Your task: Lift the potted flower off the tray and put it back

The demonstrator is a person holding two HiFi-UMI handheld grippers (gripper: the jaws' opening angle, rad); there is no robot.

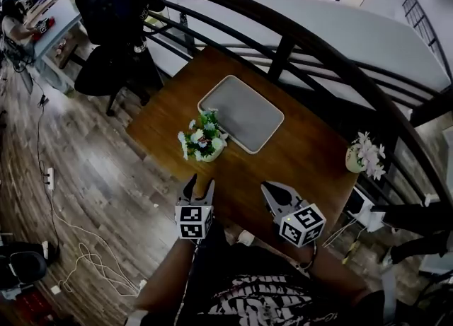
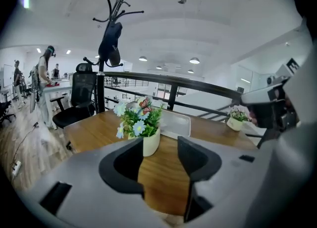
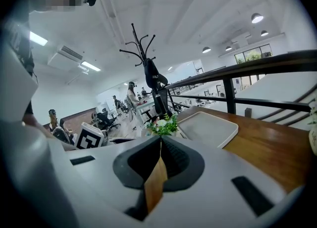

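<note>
I am holding my left gripper (image 1: 200, 184) low over the near edge of the wooden table (image 1: 304, 155), and its jaws are standing apart with nothing gripped. In the left gripper view only bare tabletop is showing between them, and the potted flower (image 2: 142, 125) is sitting farther on, roughly in line with the gap and a little toward the left jaw. I am keeping my right gripper (image 1: 269, 190) beside it, to the right, also near the table's front edge. Its jaws are pressed together at the tips and are holding nothing.

The potted flower is standing upright on the table itself, not on the tray (image 1: 241, 112). It is sitting just beside the tray's near left edge, with its leaves reaching over the rim; whether the pot is touching the tray I cannot tell. The grey tray is lying flat with nothing on it, between the flower and the black railing (image 1: 318, 42) behind the table. A second small flower pot (image 1: 364, 155) is standing at the table's right edge, well apart from both grippers. Beyond the table's far left corner a black office chair (image 1: 106, 70) is standing on the wood floor.
</note>
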